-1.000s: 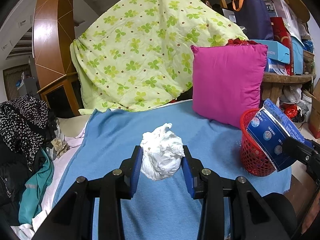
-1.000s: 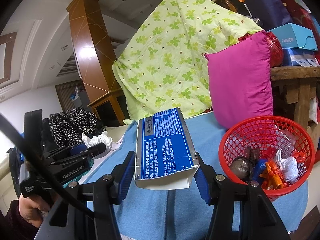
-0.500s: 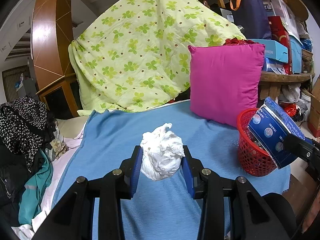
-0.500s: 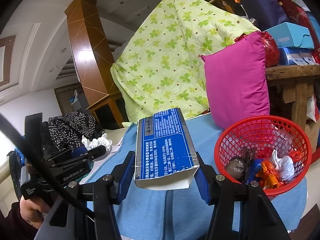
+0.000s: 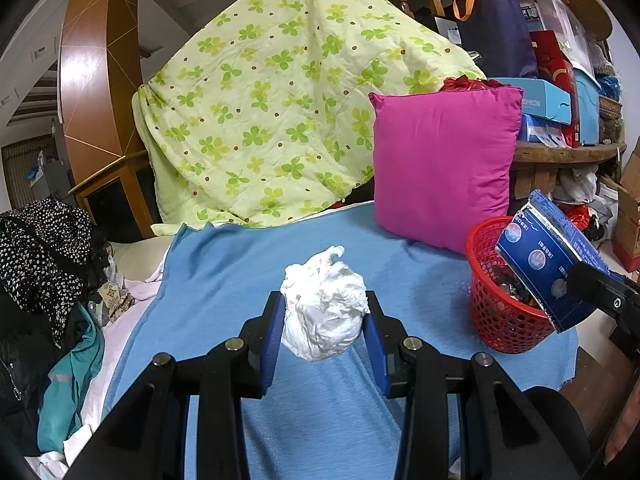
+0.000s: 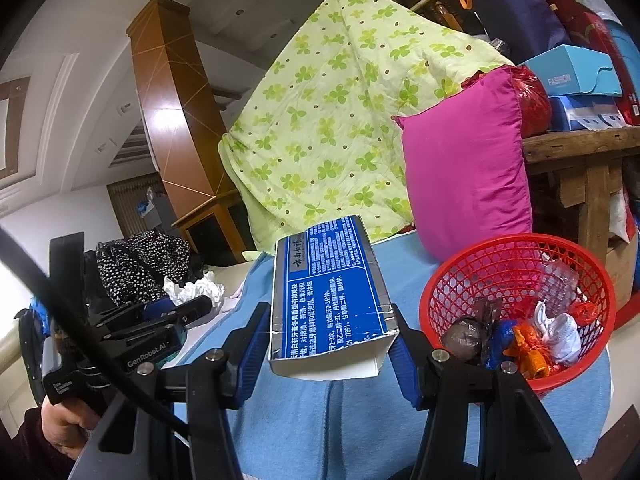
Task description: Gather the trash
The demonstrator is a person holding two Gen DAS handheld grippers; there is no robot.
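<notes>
Left gripper [image 5: 324,316] pinches crumpled white tissue wad [image 5: 323,312] above blue blanket [image 5: 224,280]; right gripper [image 6: 330,334] clamps blue toothpaste carton [image 6: 328,280] beside red mesh basket [image 6: 452,284] at blanket's right edge, holding wrappers.

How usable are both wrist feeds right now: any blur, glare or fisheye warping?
Left wrist: sharp, evenly lit; tissue wad crisp; edges bow. Right wrist: blue box print legible, red basket clear; bright glare at left edge; dark vignette corners in both.
</notes>
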